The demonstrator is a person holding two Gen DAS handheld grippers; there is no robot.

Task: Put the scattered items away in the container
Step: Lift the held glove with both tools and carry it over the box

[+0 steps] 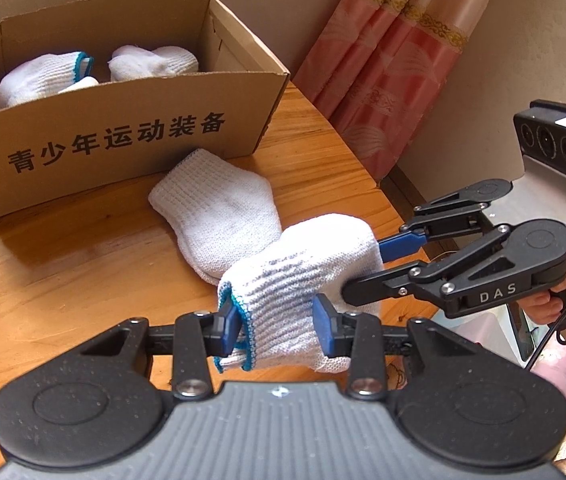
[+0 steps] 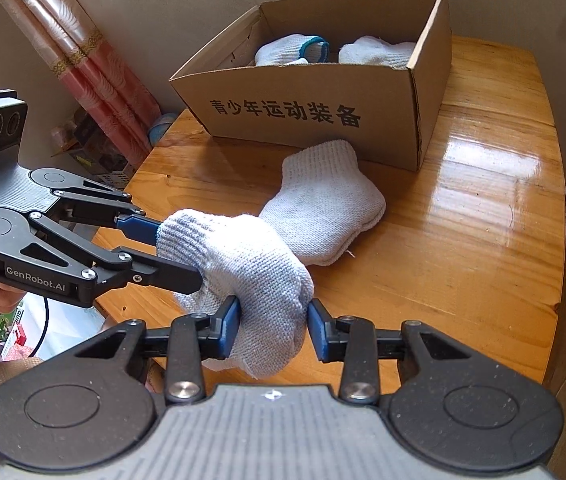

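A white knit glove (image 1: 295,280) with a blue cuff hangs above the wooden table, held at both ends. My left gripper (image 1: 277,330) is shut on its cuff end. My right gripper (image 2: 273,330) is shut on its other end (image 2: 251,280). Each gripper shows in the other's view: the right one (image 1: 367,276) reaches in from the right, the left one (image 2: 171,252) from the left. A second white glove (image 1: 219,216) lies flat on the table in front of the open cardboard box (image 1: 123,136); it also shows in the right wrist view (image 2: 323,204). The box (image 2: 315,116) holds white gloves (image 1: 47,76).
The wooden table (image 1: 63,256) has a curved edge at the right, with a pink curtain (image 1: 383,60) beyond it. In the right wrist view the table (image 2: 483,220) stretches to the right of the box. Clutter lies on the floor at the left (image 2: 95,156).
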